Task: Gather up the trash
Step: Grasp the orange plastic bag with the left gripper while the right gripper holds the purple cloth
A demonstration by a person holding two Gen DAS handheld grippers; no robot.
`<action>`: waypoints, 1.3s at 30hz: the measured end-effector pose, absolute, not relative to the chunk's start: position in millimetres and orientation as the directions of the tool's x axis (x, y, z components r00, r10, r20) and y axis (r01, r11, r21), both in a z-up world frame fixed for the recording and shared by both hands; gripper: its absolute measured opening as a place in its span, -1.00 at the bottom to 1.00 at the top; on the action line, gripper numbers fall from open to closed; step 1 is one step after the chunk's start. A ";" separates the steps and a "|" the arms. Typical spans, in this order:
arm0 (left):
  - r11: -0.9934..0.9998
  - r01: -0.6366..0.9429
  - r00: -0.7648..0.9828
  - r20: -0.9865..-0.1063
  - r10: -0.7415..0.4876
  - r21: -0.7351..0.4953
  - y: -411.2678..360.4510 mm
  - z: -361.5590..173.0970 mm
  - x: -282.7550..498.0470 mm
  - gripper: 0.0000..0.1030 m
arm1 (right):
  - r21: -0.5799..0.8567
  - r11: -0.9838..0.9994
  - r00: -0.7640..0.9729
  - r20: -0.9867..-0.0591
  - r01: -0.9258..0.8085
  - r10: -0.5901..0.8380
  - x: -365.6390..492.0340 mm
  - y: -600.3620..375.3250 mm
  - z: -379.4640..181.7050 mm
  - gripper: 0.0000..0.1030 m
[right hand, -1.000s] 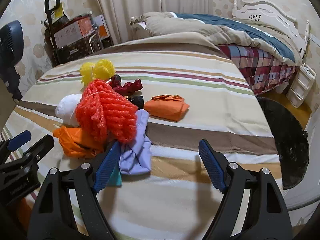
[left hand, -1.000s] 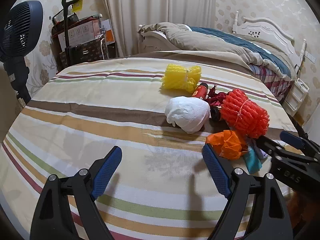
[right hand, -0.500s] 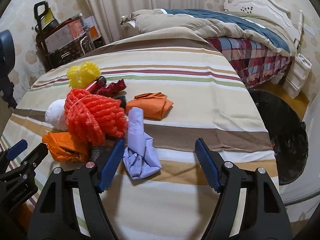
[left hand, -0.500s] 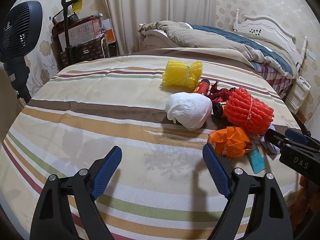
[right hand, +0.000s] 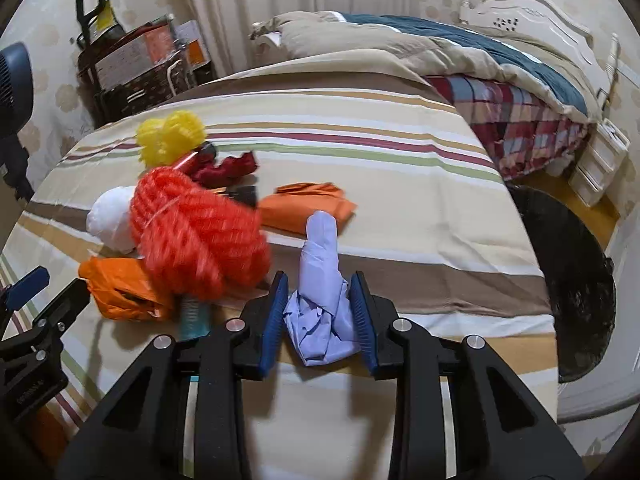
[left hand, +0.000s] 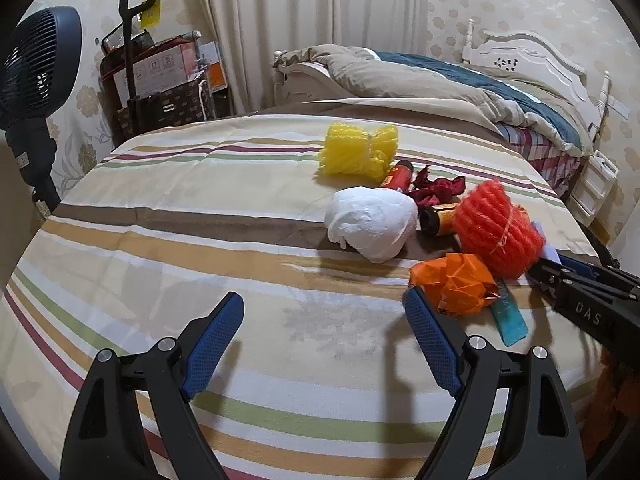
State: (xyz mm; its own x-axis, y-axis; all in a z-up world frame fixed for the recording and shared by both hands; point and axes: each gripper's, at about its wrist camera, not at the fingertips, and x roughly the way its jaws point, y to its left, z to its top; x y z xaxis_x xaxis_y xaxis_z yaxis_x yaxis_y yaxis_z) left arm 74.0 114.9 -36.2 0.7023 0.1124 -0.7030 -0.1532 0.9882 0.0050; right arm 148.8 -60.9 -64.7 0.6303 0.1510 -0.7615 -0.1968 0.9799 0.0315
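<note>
Left gripper [left hand: 324,338]: jaws spread over bare striped tabletop [left hand: 200,216], nothing between them; the crumpled orange paper wad [left hand: 456,282] lies just beside the right-hand jaw. Right gripper [right hand: 320,316]: jaws closing on the crumpled lilac paper wad [right hand: 322,280], pads against both its flanks. The paper looks light, soft and crushable; its bunched near end is probably the best hold.
</note>
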 end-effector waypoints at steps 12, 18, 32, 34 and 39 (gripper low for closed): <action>0.998 -0.069 0.736 -0.675 0.045 -0.009 99.1 -30.9 69.3 0.63 | 0.047 0.989 0.640 -0.758 -0.142 0.128 144.6 -86.5 -64.8 -0.39; 1.000 -0.019 0.729 -0.684 0.011 -0.004 85.4 -31.5 75.8 0.63 | 0.041 0.989 0.641 -0.758 -0.142 0.124 144.2 -85.2 -65.1 -0.39; 1.000 -0.015 0.677 -0.735 0.009 -0.002 73.4 -43.1 99.0 0.12 | 0.036 0.989 0.642 -0.757 -0.143 0.121 143.7 -84.2 -65.1 -0.37; 1.000 -0.006 0.672 -0.740 -0.001 -0.008 73.3 -44.4 98.5 -0.03 | 0.034 0.989 0.643 -0.757 -0.143 0.119 144.0 -83.9 -65.0 -0.36; 0.999 0.005 0.683 -0.730 -0.037 -0.046 78.5 -42.4 93.5 -0.04 | 0.035 0.989 0.643 -0.757 -0.143 0.120 143.4 -83.5 -65.0 -0.36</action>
